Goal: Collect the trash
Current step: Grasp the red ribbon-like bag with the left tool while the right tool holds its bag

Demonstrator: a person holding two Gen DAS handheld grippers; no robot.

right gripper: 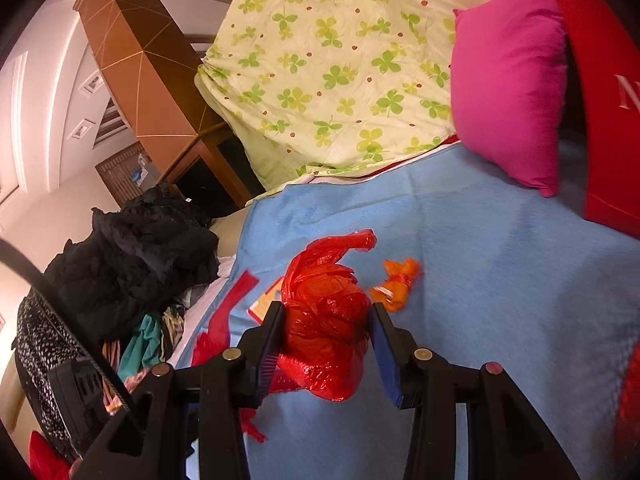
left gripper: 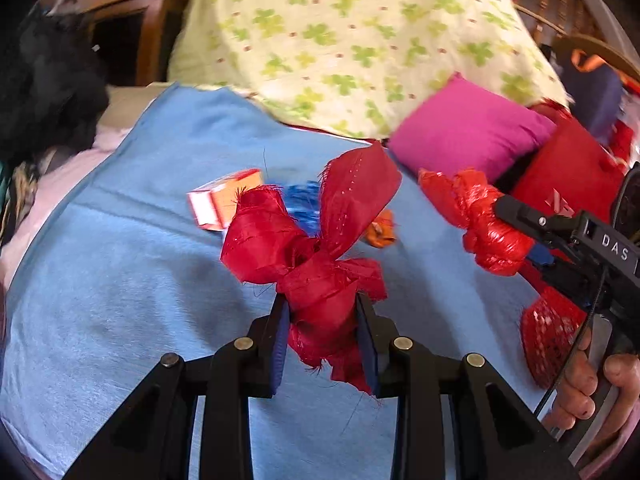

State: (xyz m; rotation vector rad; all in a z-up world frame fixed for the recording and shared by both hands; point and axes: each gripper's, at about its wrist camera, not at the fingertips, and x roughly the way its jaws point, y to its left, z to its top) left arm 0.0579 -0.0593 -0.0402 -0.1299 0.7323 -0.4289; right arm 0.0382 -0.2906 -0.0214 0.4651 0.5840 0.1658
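Trash is lifted above the blue blanket [left gripper: 120, 240]: the left claw [left gripper: 324, 320] clamps a red fabric scrap [left gripper: 312, 248], the right claw [right gripper: 326, 328] a crumpled red plastic bag [right gripper: 324, 320]; an orange wrapper [right gripper: 396, 284] lies farther off.

A magenta pillow [right gripper: 510, 92] leans beside a clover-print quilt [right gripper: 340, 68] behind the blue blanket [right gripper: 500, 264].

frayed red cloth scrap [left gripper: 316, 264], glossy crinkled plastic bag [right gripper: 324, 320], matt fleece blanket [left gripper: 120, 280]
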